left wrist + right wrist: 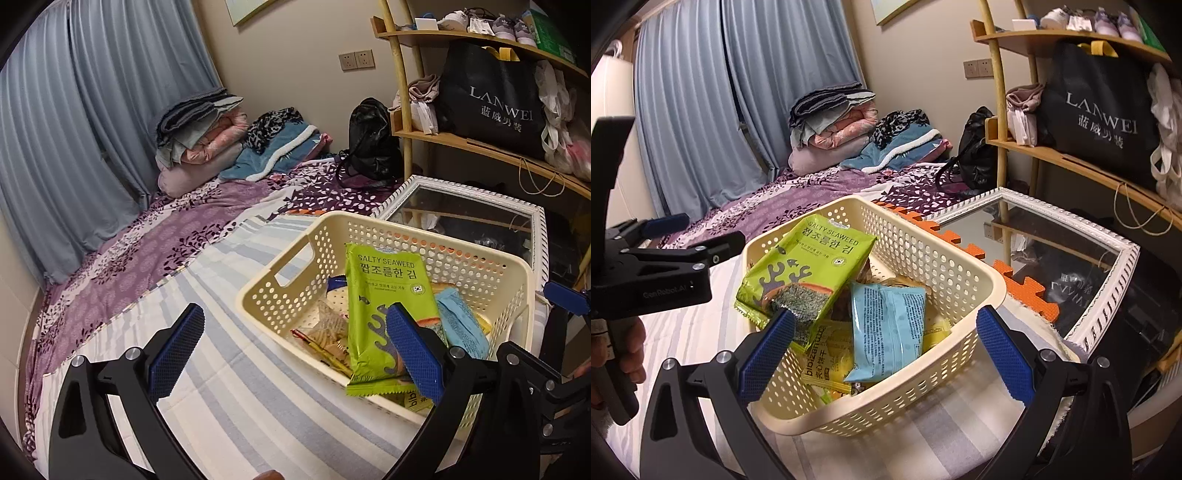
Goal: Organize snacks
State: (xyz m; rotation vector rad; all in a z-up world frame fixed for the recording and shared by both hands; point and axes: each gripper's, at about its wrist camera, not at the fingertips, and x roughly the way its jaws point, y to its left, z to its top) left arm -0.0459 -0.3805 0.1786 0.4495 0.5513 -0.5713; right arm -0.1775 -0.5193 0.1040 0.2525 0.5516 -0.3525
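A cream perforated basket [258, 288] [942, 266] sits on the striped bed sheet with snack packets inside. A green seaweed packet [384, 295] [812, 258] leans on top at its left. Next to it lie a light blue packet [461, 325] [886, 325] and a yellow packet [827, 354]. My left gripper [295, 350] [713, 230] is open, with nothing between its fingers, at the basket's left side. My right gripper [886, 354] is open in front of the basket's near corner, its pads apart from the rim.
A white-framed mirror [480, 206] [1108, 266] lies right of the basket on an orange foam mat [1027, 291]. Behind it stands a wooden shelf with a black bag [491, 99]. Folded bedding [203, 133] and a black backpack [373, 144] sit at the bed's far end.
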